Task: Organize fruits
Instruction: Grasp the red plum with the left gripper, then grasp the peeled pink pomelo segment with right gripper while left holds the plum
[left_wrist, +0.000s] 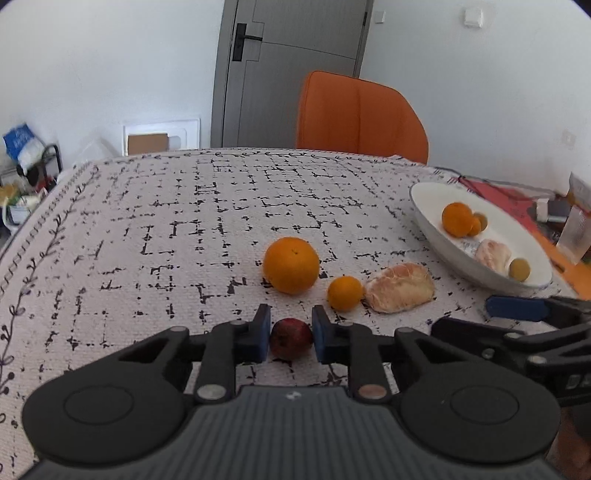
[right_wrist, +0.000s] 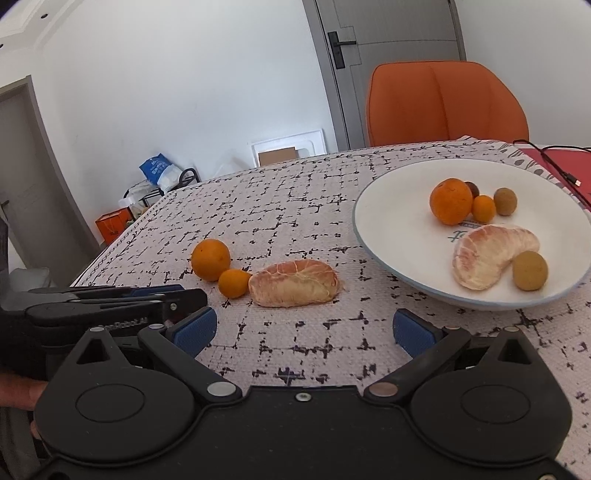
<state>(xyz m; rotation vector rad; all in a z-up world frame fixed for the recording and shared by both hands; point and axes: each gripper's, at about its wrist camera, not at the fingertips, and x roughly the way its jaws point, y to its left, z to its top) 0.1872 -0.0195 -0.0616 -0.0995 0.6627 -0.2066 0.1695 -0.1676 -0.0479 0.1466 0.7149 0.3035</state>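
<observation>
My left gripper (left_wrist: 290, 326) has its blue pads on both sides of a small dark red fruit (left_wrist: 291, 338) low over the tablecloth. Just beyond it lie a large orange (left_wrist: 291, 265), a small orange (left_wrist: 344, 293) and a peeled pomelo segment (left_wrist: 399, 287). A white plate (right_wrist: 391, 206) at the right holds an orange (right_wrist: 450, 201), a small orange (right_wrist: 484, 208), a pomelo segment (right_wrist: 491, 254) and small brownish fruits. My right gripper (right_wrist: 304, 328) is open and empty, just in front of the loose pomelo segment (right_wrist: 293, 282).
An orange chair (left_wrist: 360, 116) stands behind the table's far edge. A red mat with a black cable (right_wrist: 554, 162) lies right of the plate. Clutter sits on the floor at far left (left_wrist: 26, 173). The patterned tablecloth (left_wrist: 184, 221) covers the table.
</observation>
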